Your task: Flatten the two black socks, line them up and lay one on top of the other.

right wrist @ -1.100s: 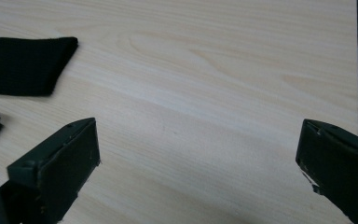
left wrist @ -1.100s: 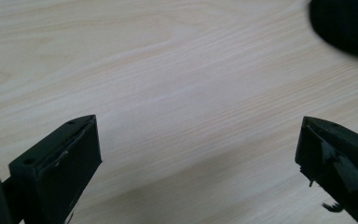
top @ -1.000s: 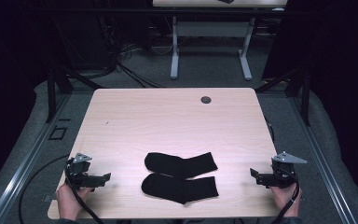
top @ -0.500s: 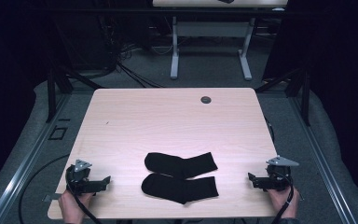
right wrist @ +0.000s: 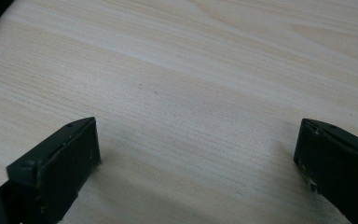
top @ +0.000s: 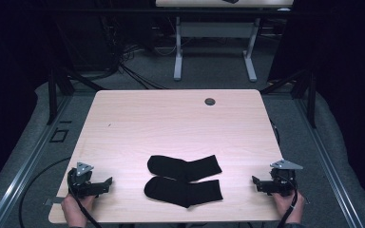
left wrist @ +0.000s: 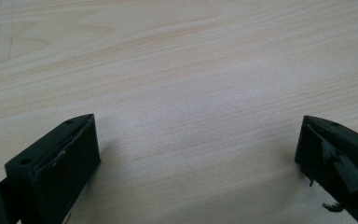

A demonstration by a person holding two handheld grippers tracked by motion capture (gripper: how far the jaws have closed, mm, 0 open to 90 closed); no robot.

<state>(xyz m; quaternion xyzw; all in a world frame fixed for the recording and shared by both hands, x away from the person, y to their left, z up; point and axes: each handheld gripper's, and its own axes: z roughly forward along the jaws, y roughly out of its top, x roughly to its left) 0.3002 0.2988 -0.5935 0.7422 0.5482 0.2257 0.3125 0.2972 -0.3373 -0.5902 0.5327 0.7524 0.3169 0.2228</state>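
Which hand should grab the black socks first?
Probably the right hand-held gripper: its open jaws sit nearer the two flat black fabric socks, pointing at the cuff ends. The left hand-held gripper, also open, is slightly farther from the toes.

The pale table (top: 171, 123) is evenly lit amid dark, murky surroundings, while both gripper views look soft and slightly blurred

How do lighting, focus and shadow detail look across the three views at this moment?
High view: the table is evenly lit against dark surroundings, and the two black socks read as flat shapes without texture. Left gripper view: wood grain is sharp, a soft shadow beside each jaw of the left claw. Right gripper view: the same with the right claw, the grain softening toward the top.
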